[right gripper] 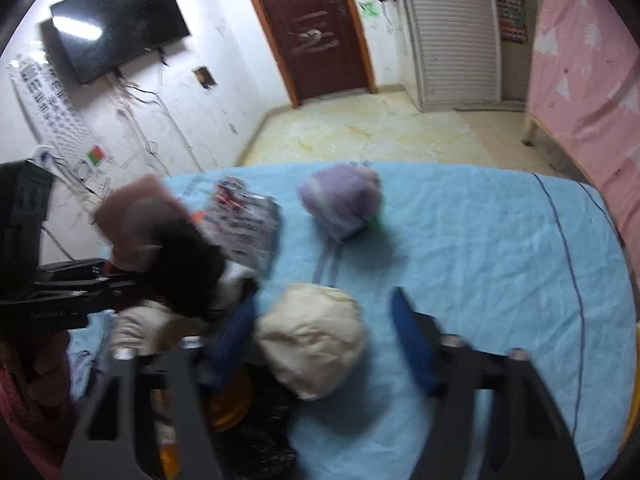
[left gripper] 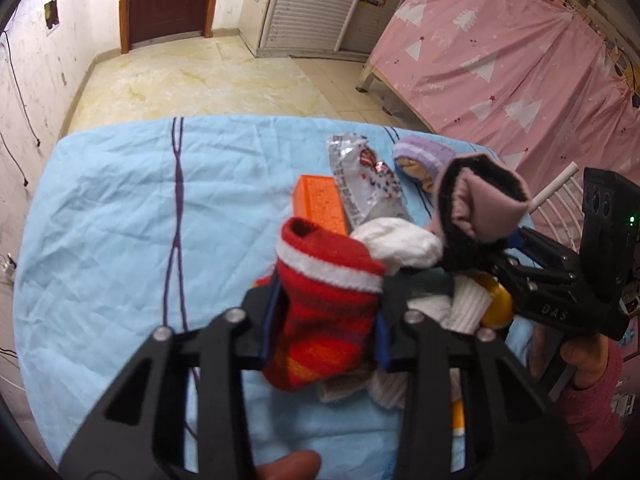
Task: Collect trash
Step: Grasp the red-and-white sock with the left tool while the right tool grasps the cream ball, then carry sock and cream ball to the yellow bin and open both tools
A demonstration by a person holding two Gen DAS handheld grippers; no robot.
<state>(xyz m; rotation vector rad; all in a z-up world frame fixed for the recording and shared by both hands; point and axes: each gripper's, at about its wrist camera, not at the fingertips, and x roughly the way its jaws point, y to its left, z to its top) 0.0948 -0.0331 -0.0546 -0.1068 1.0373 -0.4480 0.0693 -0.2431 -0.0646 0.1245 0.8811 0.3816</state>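
- Left wrist view: the left gripper [left gripper: 322, 304] is closed on a red sock [left gripper: 326, 300], pinched between both pads.
- Beyond the jaws, a silver wrapper [left gripper: 362, 184] and an orange box [left gripper: 320, 204] lie on the blue sheet [left gripper: 120, 220].
- Right wrist view: the right gripper [right gripper: 324, 340] is partly open around a cream wad [right gripper: 314, 338]; the left pad touches it, the right pad stands apart.

Even indoor light, fisheye-bent dark corners; right wrist view motion-blurred, glare on television [right gripper: 116, 28].

A crumpled silver wrapper [left gripper: 362, 178] lies flat on the blue sheet [left gripper: 120, 200], touching an orange box [left gripper: 320, 202]. A white paper ball [left gripper: 400, 242] sits just beside them, among rolled socks [left gripper: 328, 296].
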